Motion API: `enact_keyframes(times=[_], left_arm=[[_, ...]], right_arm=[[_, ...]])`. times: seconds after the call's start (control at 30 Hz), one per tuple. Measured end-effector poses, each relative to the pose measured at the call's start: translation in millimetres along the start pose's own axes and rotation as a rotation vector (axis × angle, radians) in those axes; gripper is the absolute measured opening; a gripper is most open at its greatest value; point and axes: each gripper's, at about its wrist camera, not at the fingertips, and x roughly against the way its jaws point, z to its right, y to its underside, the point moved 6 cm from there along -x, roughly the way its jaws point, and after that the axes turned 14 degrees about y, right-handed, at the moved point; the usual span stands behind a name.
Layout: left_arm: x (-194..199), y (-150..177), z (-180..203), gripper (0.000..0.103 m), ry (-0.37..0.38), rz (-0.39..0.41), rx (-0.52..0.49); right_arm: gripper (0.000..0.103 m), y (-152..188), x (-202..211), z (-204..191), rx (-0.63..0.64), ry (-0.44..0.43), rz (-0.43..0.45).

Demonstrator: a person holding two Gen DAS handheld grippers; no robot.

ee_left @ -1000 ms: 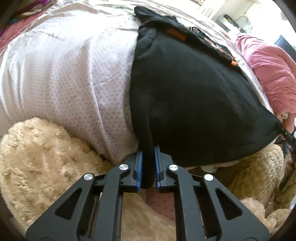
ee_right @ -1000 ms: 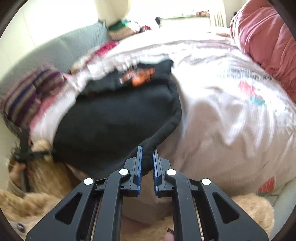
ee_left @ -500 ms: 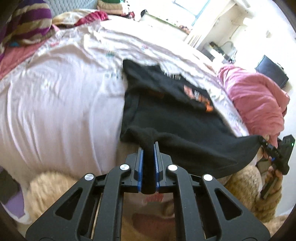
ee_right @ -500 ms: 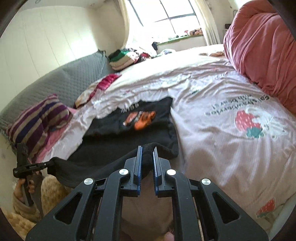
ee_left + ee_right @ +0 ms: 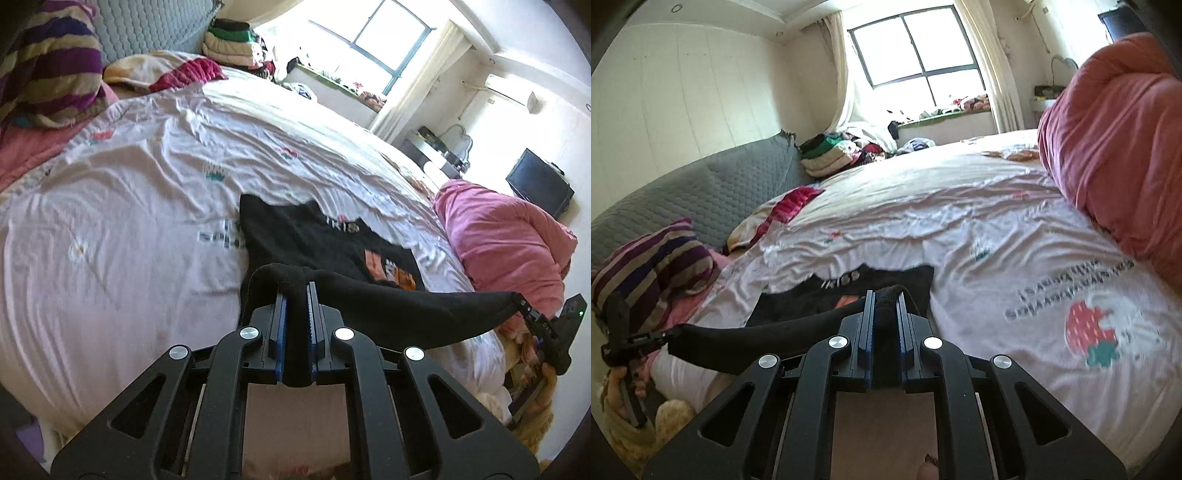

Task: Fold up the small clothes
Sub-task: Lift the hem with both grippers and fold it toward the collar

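Observation:
A small black garment (image 5: 314,236) with an orange print lies on the white bedsheet (image 5: 129,221). Its near edge is lifted and stretched taut between my two grippers. My left gripper (image 5: 295,291) is shut on the garment's left corner. My right gripper (image 5: 885,299) is shut on its right corner. In the left wrist view the right gripper (image 5: 524,306) shows at the far right, pinching the hem. In the right wrist view the left gripper (image 5: 665,336) shows at the far left, and the garment (image 5: 879,280) lies flat beyond my fingers.
A pink rolled duvet (image 5: 506,236) sits at the right side of the bed (image 5: 1115,147). A striped pillow (image 5: 48,66) and grey headboard (image 5: 701,199) stand at the left. Folded clothes (image 5: 831,151) are piled near the window. A fluffy beige blanket (image 5: 635,435) lies below the bed edge.
Both grippers have risen and tilted up, lifting the garment's near edge off the bed's side. The hem now hangs taut above the sheet, with more of the room in view.

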Motion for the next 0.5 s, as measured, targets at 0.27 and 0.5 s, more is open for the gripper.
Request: enact_keyframes(times=[0.27,0.5], left_arm=[[-18,-27,-4,0.004,-0.018,0.038,0.0],[-39,-49,-17,0.004,-0.036,0.059,0.033]], right_arm=[[0.009,-30,-38,-16,0.014,0.04,0.022],[0.009,-50,-73,-19,-0.021,0.045,0.002]])
